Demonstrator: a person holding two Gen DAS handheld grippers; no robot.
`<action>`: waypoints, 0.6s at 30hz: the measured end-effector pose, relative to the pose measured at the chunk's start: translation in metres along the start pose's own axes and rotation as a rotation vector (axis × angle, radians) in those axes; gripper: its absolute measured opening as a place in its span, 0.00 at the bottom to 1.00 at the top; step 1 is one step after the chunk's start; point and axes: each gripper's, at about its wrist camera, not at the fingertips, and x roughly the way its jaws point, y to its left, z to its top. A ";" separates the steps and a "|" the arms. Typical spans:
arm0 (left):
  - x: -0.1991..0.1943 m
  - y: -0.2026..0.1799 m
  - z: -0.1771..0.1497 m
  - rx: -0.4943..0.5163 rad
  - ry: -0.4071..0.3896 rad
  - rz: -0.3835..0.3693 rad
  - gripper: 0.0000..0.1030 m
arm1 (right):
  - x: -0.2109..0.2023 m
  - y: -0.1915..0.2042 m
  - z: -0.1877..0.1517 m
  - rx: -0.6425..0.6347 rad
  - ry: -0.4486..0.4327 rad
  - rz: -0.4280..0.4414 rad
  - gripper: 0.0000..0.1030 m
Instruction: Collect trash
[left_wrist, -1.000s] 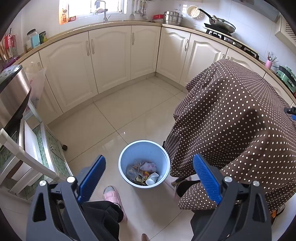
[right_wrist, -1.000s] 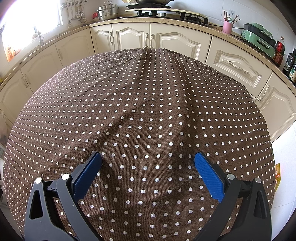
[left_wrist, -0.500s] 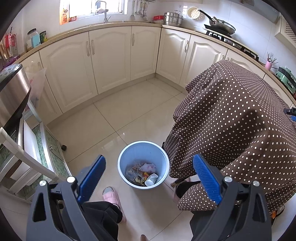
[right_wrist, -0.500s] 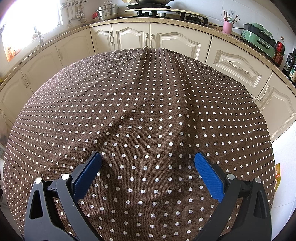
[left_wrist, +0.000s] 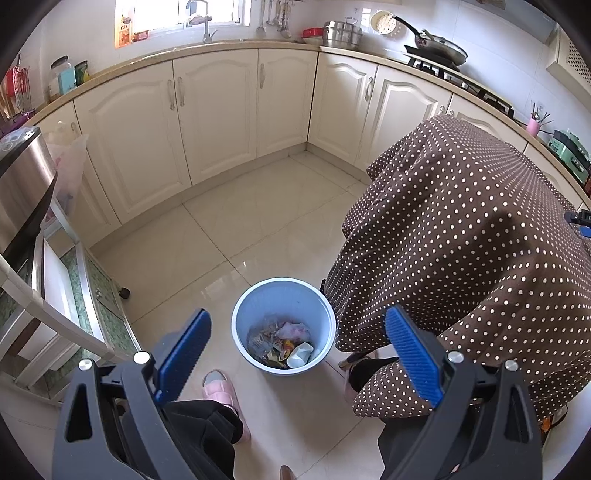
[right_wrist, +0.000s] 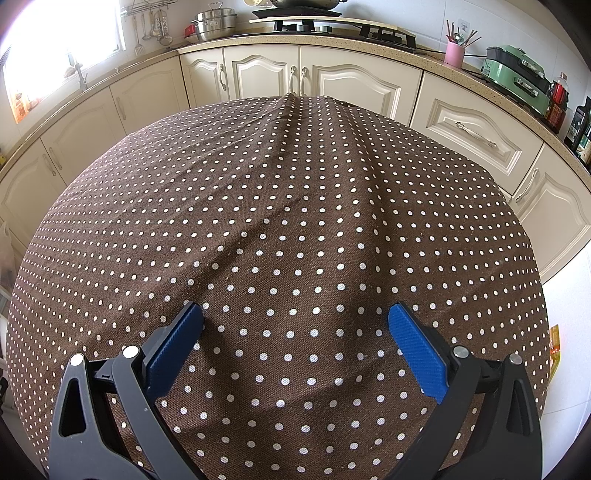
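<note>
A light blue trash bin (left_wrist: 243, 314) stands on the tiled floor beside the table, holding wrappers and a white cup (left_wrist: 300, 355). My left gripper (left_wrist: 297, 321) hovers high above the bin, open, with nothing between its blue pads. The right gripper (right_wrist: 295, 317) is open just over the table's brown polka-dot cloth (right_wrist: 295, 206), also holding nothing. No loose trash shows on the cloth in the right wrist view.
Cream cabinets (left_wrist: 214, 110) line the walls under a counter with pots, a pan (left_wrist: 436, 46) and a green appliance (right_wrist: 517, 72). A metal cart (left_wrist: 55, 288) stands at the left. A pink slipper (left_wrist: 221, 384) and dark trouser legs are below the left gripper.
The left wrist view has drifted very slightly, the bin sitting a touch lower and left. The right gripper has not moved.
</note>
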 end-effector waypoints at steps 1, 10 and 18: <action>0.000 -0.001 0.000 0.000 0.001 0.000 0.91 | 0.000 0.000 0.000 0.000 0.000 0.000 0.94; 0.007 0.001 -0.001 0.000 0.016 -0.006 0.91 | 0.000 0.000 0.000 0.000 0.000 0.000 0.94; 0.018 0.002 -0.003 -0.006 0.042 -0.031 0.91 | 0.000 0.000 0.000 0.000 0.000 0.000 0.94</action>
